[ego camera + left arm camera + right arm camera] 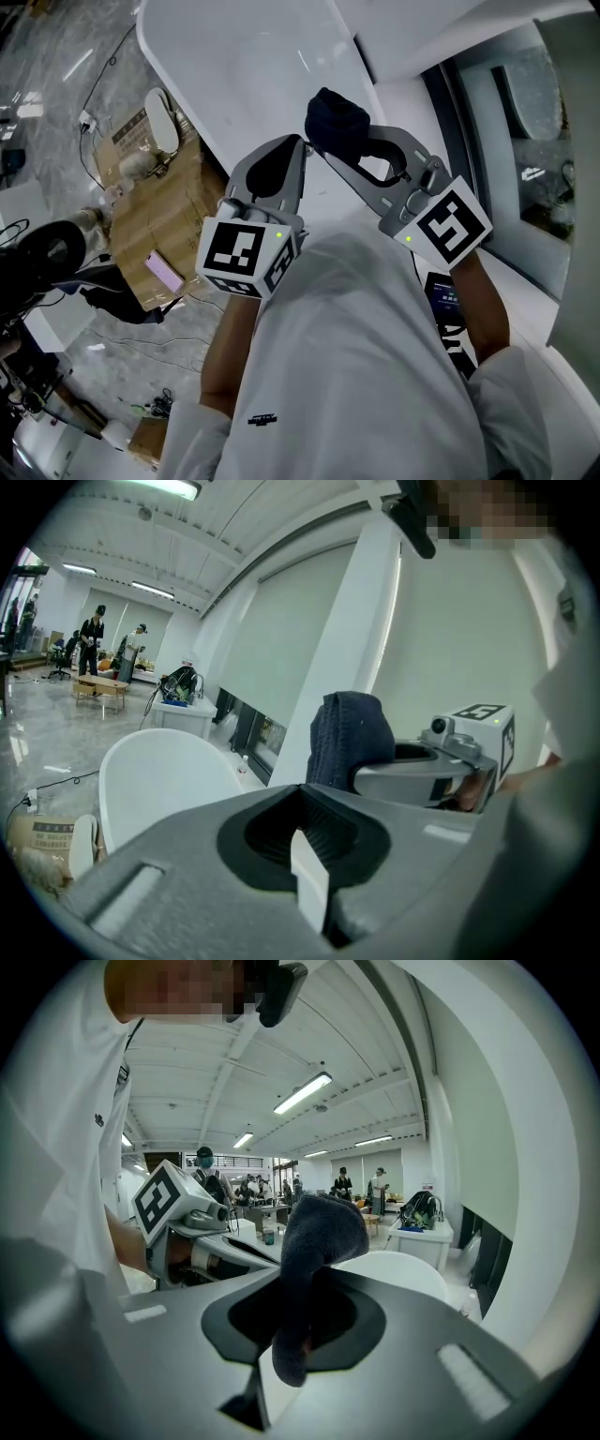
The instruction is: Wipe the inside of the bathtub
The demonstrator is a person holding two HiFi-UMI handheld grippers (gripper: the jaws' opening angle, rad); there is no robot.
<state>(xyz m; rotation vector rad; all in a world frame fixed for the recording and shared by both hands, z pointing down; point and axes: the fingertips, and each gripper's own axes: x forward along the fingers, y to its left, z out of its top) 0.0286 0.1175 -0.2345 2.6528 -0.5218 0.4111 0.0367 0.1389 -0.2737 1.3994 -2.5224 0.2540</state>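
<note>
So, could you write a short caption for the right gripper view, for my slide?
Right gripper clamps a dark cloth, with the white bathtub beyond it.

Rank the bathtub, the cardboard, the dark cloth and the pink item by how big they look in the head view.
1. Bathtub
2. cardboard
3. dark cloth
4. pink item
The cloth sits nearer the camera, so the last two are unsure.

the cloth (337,117) sits in the right claw (319,142), left claw (300,145) just beside, bathtub (248,66) beyond.
</note>
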